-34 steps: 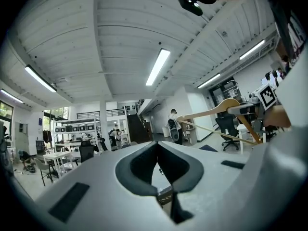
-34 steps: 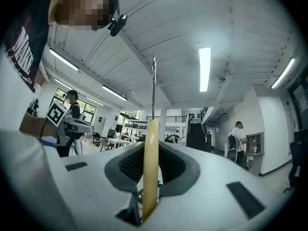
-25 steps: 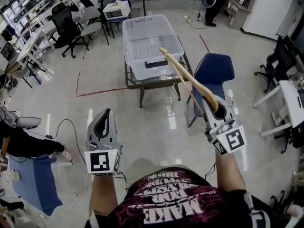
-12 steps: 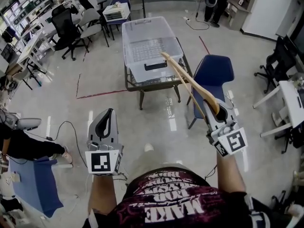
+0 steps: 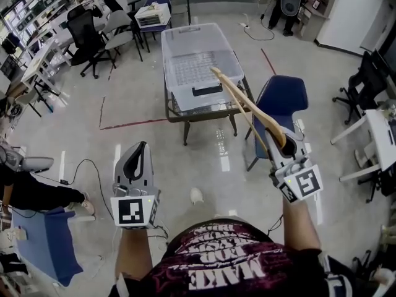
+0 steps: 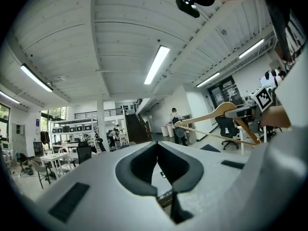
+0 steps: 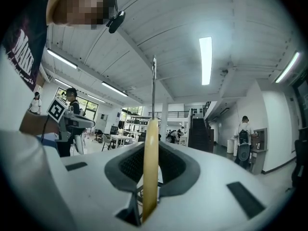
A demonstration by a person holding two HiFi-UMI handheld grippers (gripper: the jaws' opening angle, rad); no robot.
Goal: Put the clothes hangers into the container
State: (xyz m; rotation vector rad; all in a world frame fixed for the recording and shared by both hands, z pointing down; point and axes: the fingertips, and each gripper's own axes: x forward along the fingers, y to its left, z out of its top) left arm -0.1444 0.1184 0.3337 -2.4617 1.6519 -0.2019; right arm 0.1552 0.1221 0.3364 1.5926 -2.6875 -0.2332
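Note:
A wooden clothes hanger (image 5: pixel 247 107) slants up and to the left from my right gripper (image 5: pixel 286 143), which is shut on its thick end. Its far tip hangs over the near right corner of the clear plastic container (image 5: pixel 185 42), which stands on a low glass-top table (image 5: pixel 176 110). In the right gripper view the hanger (image 7: pixel 150 167) stands edge-on between the pads, its metal hook (image 7: pixel 154 85) pointing up. My left gripper (image 5: pixel 141 148) is held low at the left, well short of the table. Its jaws meet with nothing between them in the left gripper view (image 6: pixel 157 146).
A blue chair (image 5: pixel 281 98) stands right of the table, under the hanger. Office chairs (image 5: pixel 86 33) and desks fill the back left. A white desk (image 5: pixel 377 129) and a black chair (image 5: pixel 365 79) are at the right. Blue cloth (image 5: pixel 46 240) and a cable (image 5: pixel 93 163) lie on the floor at left.
Both grippers and the hanger keep the same pose. The table and container have drifted slightly right in the head view, and a shoe now shows on the floor below.

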